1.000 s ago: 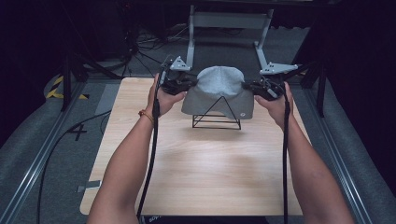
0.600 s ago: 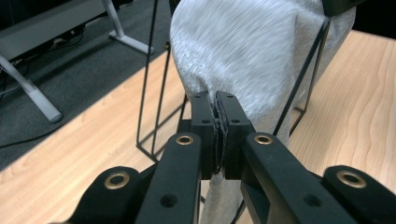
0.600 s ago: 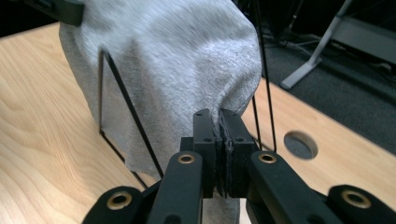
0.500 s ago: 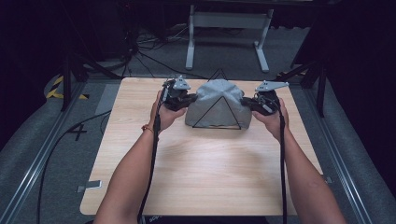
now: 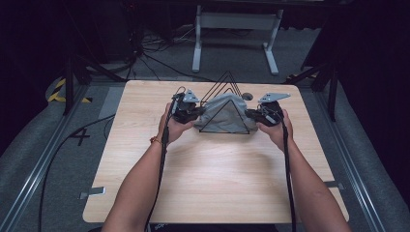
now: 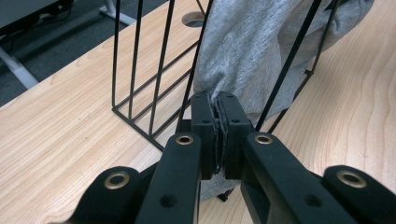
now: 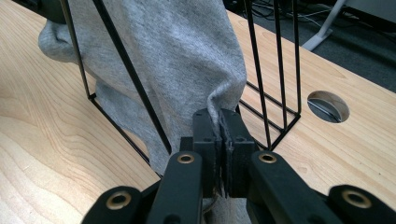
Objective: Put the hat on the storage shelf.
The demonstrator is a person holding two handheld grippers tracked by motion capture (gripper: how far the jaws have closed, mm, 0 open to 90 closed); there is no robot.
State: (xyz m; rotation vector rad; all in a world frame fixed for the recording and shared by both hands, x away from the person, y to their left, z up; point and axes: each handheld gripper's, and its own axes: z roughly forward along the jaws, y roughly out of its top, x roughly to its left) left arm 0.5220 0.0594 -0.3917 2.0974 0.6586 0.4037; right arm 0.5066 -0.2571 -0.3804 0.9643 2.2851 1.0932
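A grey cloth (image 5: 223, 111) hangs inside a black wire rack (image 5: 227, 82) of triangular frames on the wooden table (image 5: 217, 174). My left gripper (image 5: 196, 112) holds the cloth's left edge and my right gripper (image 5: 250, 114) holds its right edge. In the left gripper view the black jaws of my left gripper (image 6: 215, 100) are shut on a fold of the grey cloth (image 6: 252, 51), which drapes among the rack's wires (image 6: 135, 70). In the right gripper view my right gripper (image 7: 219, 114) pinches the grey cloth (image 7: 173, 56) beside the rack's wires (image 7: 275, 70).
A round cable hole (image 5: 247, 96) lies in the table behind the rack; the same hole (image 7: 328, 106) is close to my right gripper. A white stand (image 5: 232, 29) rises on the floor beyond the table. Bare wood stretches toward the near edge.
Both grippers came down with the cloth. The cloth sat over the rack's top and now hangs lower inside the wires, with the rack's peak standing above it.
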